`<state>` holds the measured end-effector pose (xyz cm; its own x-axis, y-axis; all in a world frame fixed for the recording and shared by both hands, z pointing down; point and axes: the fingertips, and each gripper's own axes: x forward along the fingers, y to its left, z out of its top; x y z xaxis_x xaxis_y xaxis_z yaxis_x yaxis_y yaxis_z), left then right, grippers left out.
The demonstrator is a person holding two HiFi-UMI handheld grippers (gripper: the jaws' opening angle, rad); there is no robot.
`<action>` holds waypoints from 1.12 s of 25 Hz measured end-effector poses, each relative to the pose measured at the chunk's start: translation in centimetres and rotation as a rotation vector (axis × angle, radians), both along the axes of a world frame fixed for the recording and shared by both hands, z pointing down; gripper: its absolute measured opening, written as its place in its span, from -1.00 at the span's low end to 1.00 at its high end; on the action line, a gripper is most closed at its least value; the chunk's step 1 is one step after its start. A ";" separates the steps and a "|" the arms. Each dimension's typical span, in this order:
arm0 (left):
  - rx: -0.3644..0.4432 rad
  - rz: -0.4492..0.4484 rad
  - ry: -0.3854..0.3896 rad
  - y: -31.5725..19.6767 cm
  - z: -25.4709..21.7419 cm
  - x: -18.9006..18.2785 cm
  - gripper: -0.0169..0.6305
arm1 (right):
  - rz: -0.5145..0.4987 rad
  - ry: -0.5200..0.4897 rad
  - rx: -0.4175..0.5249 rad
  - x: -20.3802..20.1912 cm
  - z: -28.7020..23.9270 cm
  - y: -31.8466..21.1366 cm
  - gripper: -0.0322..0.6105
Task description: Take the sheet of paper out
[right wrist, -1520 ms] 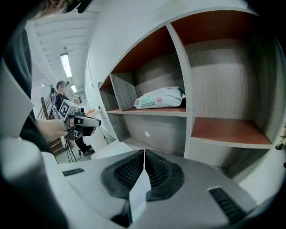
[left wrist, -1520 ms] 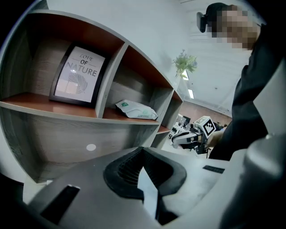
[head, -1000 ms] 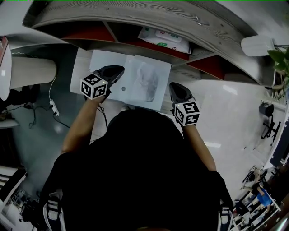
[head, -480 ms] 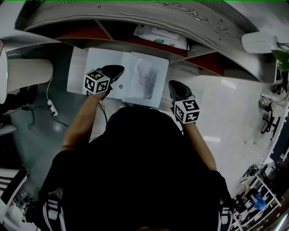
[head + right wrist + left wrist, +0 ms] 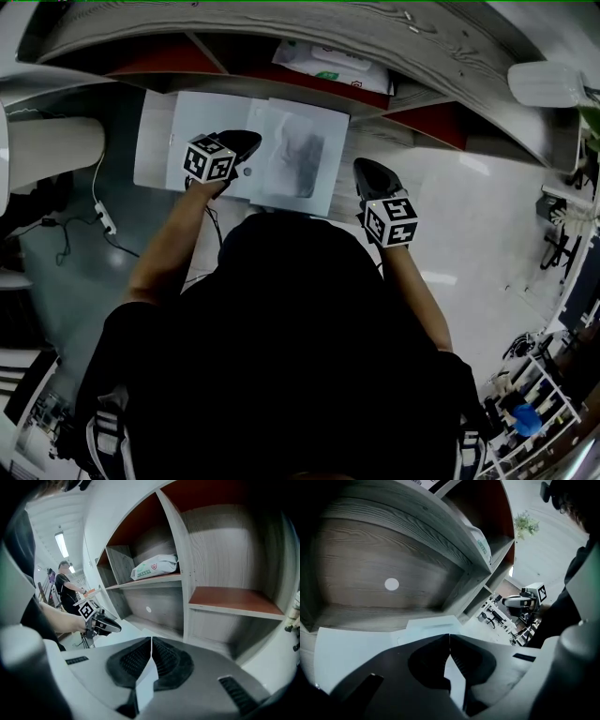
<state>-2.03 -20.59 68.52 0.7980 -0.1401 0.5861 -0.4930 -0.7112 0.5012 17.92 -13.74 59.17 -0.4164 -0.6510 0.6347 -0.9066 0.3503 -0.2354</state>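
Two black tongs, both pressed together, empty: left gripper [image 5: 253,142] over white grey-smudged sheet of paper [image 5: 300,161], right gripper [image 5: 362,168] beside it. Sheet flat on white panel [image 5: 157,141] below grey wood-grain shelving [image 5: 441,56]. Step: reach, likely. Next: spread left jaws, pinch sheet edge.

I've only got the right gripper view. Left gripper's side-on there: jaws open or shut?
Observer: Shut. In the left gripper view the left gripper has its jaws together, with nothing between them.
Operator: Where's the paper?
Observer: Head view: the sheet of paper, with a grey smudge on it, lies flat in front of the shelf unit. The left gripper's tip is by its left edge.
Operator: And my gripper?
Observer: The right gripper is off the sheet's right edge, over the floor.
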 end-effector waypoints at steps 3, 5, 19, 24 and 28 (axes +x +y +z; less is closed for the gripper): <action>0.002 0.014 -0.014 0.3 0.9 0.7 -0.89 | -0.002 0.004 -0.010 0.2 0.5 -0.1 -0.85; 0.004 0.020 -0.019 0.4 1.5 1.1 -0.88 | -0.003 0.005 -0.013 0.2 0.7 -0.2 -0.85; -0.111 0.004 -0.018 1.5 7.5 1.5 -0.88 | 0.013 0.028 -0.039 1.0 1.8 0.4 -0.85; -0.133 0.015 -0.029 2.0 8.8 2.0 -0.88 | 0.020 0.029 -0.046 1.3 2.0 0.7 -0.85; -0.159 0.022 -0.053 2.3 10.1 2.2 -0.88 | 0.019 0.032 -0.053 1.5 2.3 0.9 -0.85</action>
<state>0.21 -18.34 78.65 0.7674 -0.0248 0.6407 -0.5068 -0.6356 0.5824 19.39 -12.82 61.46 -0.3827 -0.6241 0.6812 -0.9205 0.3205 -0.2235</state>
